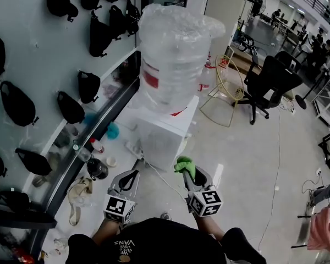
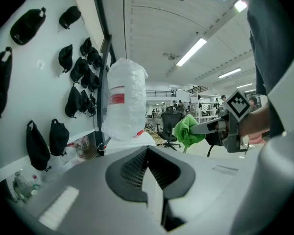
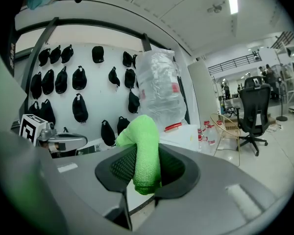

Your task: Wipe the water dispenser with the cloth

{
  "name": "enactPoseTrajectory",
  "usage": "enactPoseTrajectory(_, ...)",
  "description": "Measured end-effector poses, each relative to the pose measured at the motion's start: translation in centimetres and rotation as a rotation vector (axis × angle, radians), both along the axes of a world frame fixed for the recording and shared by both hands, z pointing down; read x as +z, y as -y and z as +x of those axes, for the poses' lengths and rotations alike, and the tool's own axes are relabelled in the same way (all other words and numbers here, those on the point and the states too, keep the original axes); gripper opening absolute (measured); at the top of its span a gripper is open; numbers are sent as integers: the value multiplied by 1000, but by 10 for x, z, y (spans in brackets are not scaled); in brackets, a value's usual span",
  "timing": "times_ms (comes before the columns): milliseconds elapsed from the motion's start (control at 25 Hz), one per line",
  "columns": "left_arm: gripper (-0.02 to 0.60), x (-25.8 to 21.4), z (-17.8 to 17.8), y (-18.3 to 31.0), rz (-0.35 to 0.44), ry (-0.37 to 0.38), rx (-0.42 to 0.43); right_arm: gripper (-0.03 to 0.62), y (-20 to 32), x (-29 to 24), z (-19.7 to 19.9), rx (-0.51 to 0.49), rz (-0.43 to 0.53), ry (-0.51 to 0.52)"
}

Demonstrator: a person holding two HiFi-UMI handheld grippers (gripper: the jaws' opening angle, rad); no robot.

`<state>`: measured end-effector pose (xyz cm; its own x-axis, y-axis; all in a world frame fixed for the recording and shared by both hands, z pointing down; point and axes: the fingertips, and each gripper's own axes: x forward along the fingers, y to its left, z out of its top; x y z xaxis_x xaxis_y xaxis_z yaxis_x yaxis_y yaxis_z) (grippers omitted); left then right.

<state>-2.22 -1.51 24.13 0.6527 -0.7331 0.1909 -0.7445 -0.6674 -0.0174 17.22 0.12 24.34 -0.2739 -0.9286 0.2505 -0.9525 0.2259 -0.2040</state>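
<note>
Well, my right tool (image 1: pixel 190 176) pinches the green cloth (image 1: pixel 183 164), my left tool (image 1: pixel 135 168) is closed and empty, and the mid-frame water dispenser (image 1: pixel 165 133) looks not wiped yet.

One water dispenser (image 1: pixel 165 133), one wrapped bottle (image 1: pixel 173 54) on it, one green cloth (image 1: pixel 184 165), two grippers, left gripper (image 1: pixel 133 172) and right gripper (image 1: pixel 190 176), one black chair (image 1: pixel 269 84) nearby, one gold wire stand (image 1: pixel 223 95), more than ten black bags (image 1: pixel 71 108) on the wall (image 1: pixel 38 54), exact count unclear
</note>
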Motion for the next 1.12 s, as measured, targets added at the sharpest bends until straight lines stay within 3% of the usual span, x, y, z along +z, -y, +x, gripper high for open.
enactPoseTrajectory(1120, 2, -14, 26, -12, 42, -20, -17, 107, -6, -10, -4, -84, 35, -12)
